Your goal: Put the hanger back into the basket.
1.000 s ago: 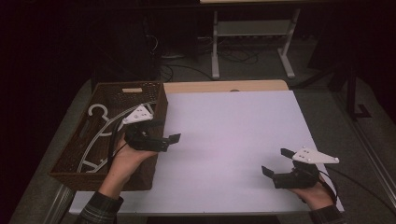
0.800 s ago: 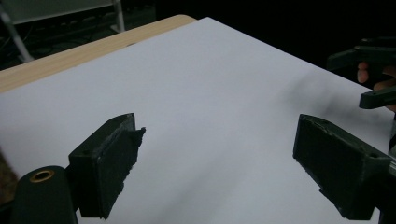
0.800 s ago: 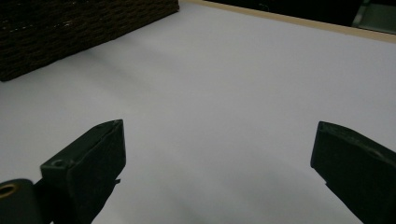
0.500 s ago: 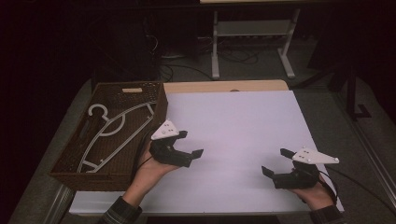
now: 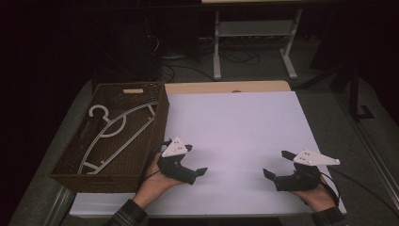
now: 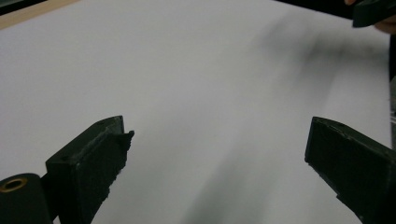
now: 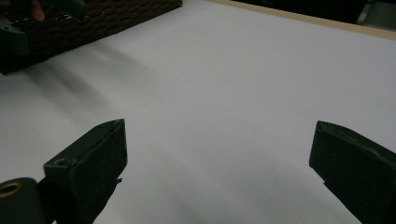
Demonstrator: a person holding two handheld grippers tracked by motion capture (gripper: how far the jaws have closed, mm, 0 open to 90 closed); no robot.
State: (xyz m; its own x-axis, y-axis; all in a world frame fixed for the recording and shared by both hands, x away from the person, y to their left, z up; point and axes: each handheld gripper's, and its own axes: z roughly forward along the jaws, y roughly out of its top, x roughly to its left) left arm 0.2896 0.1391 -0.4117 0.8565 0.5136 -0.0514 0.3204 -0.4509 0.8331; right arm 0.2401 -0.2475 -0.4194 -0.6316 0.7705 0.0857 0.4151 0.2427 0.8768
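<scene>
High view, table: your white tabletop (image 5: pixel 235 127) is a smooth, matte rectangle with a strip of pale wood (image 5: pixel 226 87) along its far edge.
High view, basket: a dark brown woven wicker basket (image 5: pixel 70 162), rectangular and shallow, sits at the table's left edge; a small pale label is on its far wall.
High view, hanger: a white plastic clothes hanger (image 5: pixel 117 134) with a rounded hook lies flat inside the basket, running diagonally.
High view, left gripper: your left gripper (image 5: pixel 190 162), black with a pale three-cornered plate on top, sits just right of the basket's near corner, over bare table.
High view, right gripper: your right gripper (image 5: pixel 275 165) rests near the table's front right, well apart from the left one.
Left gripper view: your blocky black jaws stand spread wide with nothing between them, smooth white surface beyond.
Right gripper view: jaws likewise spread wide and empty; the basket's woven wall (image 7: pixel 107 18) shows at the upper left.
</scene>
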